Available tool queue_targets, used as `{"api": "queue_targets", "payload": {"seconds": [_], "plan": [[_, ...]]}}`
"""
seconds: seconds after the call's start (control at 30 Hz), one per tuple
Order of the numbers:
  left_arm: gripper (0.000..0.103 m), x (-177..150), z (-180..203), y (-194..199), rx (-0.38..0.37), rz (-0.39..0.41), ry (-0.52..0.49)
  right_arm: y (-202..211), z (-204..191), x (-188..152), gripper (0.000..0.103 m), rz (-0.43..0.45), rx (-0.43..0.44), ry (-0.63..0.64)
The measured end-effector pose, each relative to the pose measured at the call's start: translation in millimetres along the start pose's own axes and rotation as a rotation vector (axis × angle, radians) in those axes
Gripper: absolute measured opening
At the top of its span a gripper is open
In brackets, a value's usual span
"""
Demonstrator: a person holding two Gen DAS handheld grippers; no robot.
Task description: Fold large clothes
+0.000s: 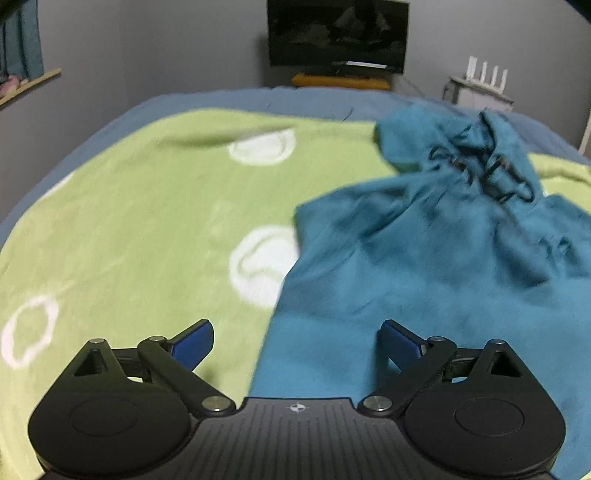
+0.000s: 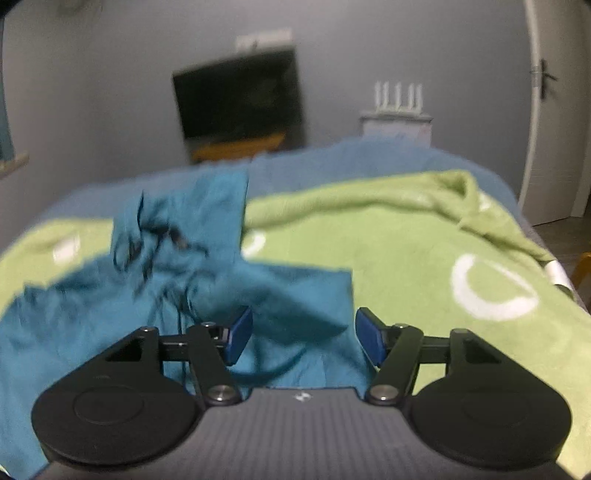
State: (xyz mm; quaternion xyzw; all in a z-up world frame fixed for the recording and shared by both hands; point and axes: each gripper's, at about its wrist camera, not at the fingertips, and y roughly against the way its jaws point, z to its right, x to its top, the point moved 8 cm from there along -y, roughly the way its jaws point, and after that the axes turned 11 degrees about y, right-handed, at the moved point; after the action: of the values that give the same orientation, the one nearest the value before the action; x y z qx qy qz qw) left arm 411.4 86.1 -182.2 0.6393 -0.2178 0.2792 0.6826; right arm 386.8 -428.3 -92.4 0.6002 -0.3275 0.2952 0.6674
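Two fisheye views look forward along a pair of handheld grippers over a bed. Only the left wrist view shows a window ledge with a teal curtain [image 1: 22, 40] at far left. Only the right wrist view shows a white door [image 2: 554, 110] with a handle at far right, and a raised ridge in the blanket's far right edge.

A teal garment [image 1: 424, 258], perhaps a hoodie with dark cords near its top, lies crumpled on a green blanket [image 1: 147, 221] patterned with white rings. Both views are blurred.

The left gripper [image 1: 295, 345] has its blue-padded fingers [image 1: 194, 345] spread wide with nothing between them. The garment's near left edge runs between the fingers: the left finger sits over bare blanket, the right finger over teal cloth. Whether the pads touch the fabric cannot be told.

The right gripper [image 2: 303, 338] has its jaws partly apart, not pressing on anything. The garment's lower right corner lies between and just beyond its fingers; a fold of cloth rises ahead of them.

Beyond the bed, against a grey wall, stand a dark television [image 1: 338, 35] on a low yellow stand [image 1: 340, 81] and a white router [image 1: 485, 75] with upright antennas on a small table. Nothing stands between the grippers and the garment.
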Motion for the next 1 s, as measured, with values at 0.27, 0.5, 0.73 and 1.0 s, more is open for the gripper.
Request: {"api": "queue_targets", "payload": {"seconds": [0.27, 0.5, 0.73, 1.0], "plan": [[0.004, -19.0, -13.3, -10.3, -0.087, -0.050, 0.009, -35.9, -7.4, -9.5, 0.004, -0.077, 0.037, 0.094], [0.003, -6.5, -20.9, 1.3, -0.086, 0.061, 0.072, -27.1, 0.6, 30.3, 0.000, 0.070, -0.046, 0.061], [0.073, -22.7, -17.4, 4.3, -0.005, 0.004, -0.019, -40.8, -4.6, -2.2, 0.009, -0.101, -0.146, 0.035], [0.081, -58.6, -34.9, 65.6, -0.065, -0.045, 0.129, 49.4, 7.1, -49.0, 0.056, -0.101, -0.109, -0.157]]}}
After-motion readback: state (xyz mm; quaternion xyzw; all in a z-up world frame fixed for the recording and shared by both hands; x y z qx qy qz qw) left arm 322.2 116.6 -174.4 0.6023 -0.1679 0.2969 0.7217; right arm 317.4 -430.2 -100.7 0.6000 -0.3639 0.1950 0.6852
